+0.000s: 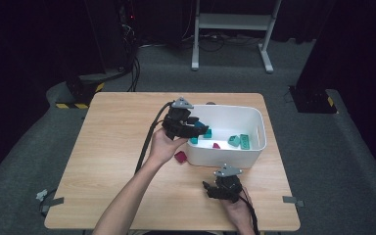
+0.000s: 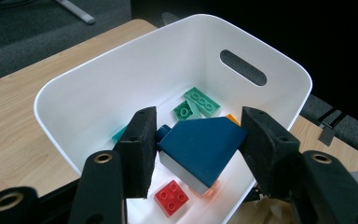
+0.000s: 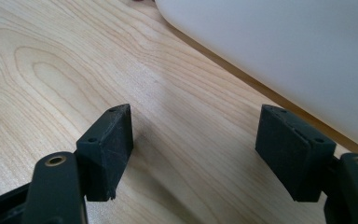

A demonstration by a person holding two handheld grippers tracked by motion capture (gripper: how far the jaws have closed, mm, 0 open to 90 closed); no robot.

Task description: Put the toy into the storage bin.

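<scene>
- Bin [image 1: 254,128], white and open-topped, sits at the table's [image 1: 112,147] right half; bare wood spreads wide to its left.
- The left gripper [image 2: 198,144] hangs over the bin's near-left rim, jaws clamped on a dark blue sloped brick [image 2: 200,148] above the bin's floor.
- Below it lie a red brick [image 2: 171,197] and green bricks [image 2: 196,103].
- The right gripper [image 3: 196,154] rests over bare wood just beside the bin's near wall, jaws wide apart, empty.
- A magenta brick [image 1: 180,157] lies outside, at the bin's near-left corner.

No text, label, brand, number or sign can be read anywhere in these views.
</scene>
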